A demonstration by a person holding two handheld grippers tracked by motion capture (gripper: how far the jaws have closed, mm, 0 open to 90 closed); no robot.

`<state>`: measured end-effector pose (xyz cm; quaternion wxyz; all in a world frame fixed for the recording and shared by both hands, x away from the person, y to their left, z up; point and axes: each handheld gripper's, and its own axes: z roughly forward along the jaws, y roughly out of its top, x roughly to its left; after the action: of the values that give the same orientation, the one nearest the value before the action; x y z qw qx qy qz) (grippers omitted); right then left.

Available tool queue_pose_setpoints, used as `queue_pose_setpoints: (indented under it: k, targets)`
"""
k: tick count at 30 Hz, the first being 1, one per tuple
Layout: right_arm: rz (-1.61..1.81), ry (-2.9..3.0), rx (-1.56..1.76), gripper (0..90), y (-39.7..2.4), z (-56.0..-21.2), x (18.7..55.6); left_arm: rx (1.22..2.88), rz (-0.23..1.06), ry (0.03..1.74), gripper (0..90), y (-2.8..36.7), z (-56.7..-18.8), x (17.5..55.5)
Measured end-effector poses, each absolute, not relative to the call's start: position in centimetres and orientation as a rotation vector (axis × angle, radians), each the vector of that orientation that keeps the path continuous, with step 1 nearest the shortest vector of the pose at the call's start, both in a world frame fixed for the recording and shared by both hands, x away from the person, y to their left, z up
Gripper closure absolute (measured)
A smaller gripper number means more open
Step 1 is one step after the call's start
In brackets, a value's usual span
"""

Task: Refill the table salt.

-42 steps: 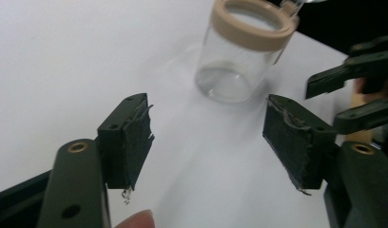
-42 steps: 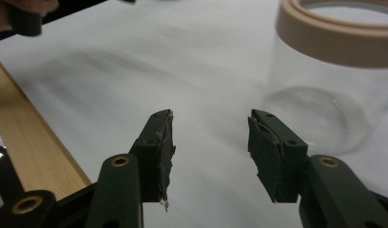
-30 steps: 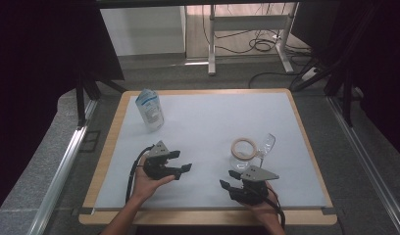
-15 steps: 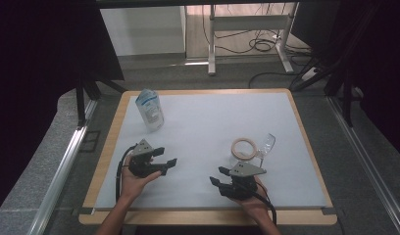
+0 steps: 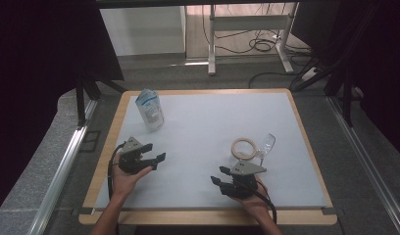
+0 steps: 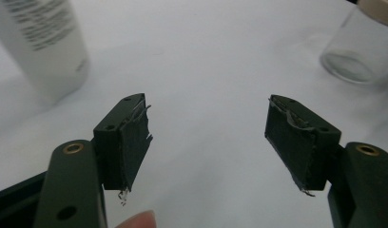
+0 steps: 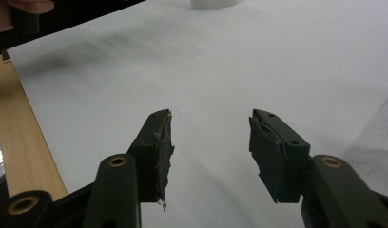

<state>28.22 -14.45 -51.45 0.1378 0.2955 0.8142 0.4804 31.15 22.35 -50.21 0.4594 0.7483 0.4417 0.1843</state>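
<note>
Left tool (image 5: 156, 152) leftward — jaws narrowing, empty.

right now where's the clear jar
In the high view the clear jar lies on its side on the right half of the white mat, touching the round lid and just beyond the right hand-held gripper.

Overhead view; two close table-level (image 5: 198, 127) views

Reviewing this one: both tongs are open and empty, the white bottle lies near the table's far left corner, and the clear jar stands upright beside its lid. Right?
Not quite: the clear jar lies on its side beside its lid, as the high view shows. The rest holds: the left tongs and right tongs are open and empty, and the white bottle lies near the table's far left corner.
</note>
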Motion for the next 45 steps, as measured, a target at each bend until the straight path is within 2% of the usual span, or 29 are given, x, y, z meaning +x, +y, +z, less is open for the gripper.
queue_pose_setpoints:
  k: [15, 22, 31, 45]
  targets:
    - [1.386, 2.355, 0.844, 49.5, -14.5, -51.3, 28.3, 1.739, 0.59, 1.229, 33.2, 26.3, -49.5, 35.1]
    - [1.384, 2.355, 0.844, 49.5, -14.6, -51.3, 28.2, 1.71, 0.566, 1.252, 36.2, 27.0, -49.8, 36.7]
    - [1.381, 2.356, 0.847, 49.4, -14.6, -51.3, 28.2, 1.697, 0.547, 1.244, 38.6, 27.6, -48.3, 38.2]
    - [1.383, 2.352, 0.847, 49.4, -14.7, -51.3, 28.1, 1.695, 0.606, 1.225, 40.7, 28.0, -46.4, 42.4]
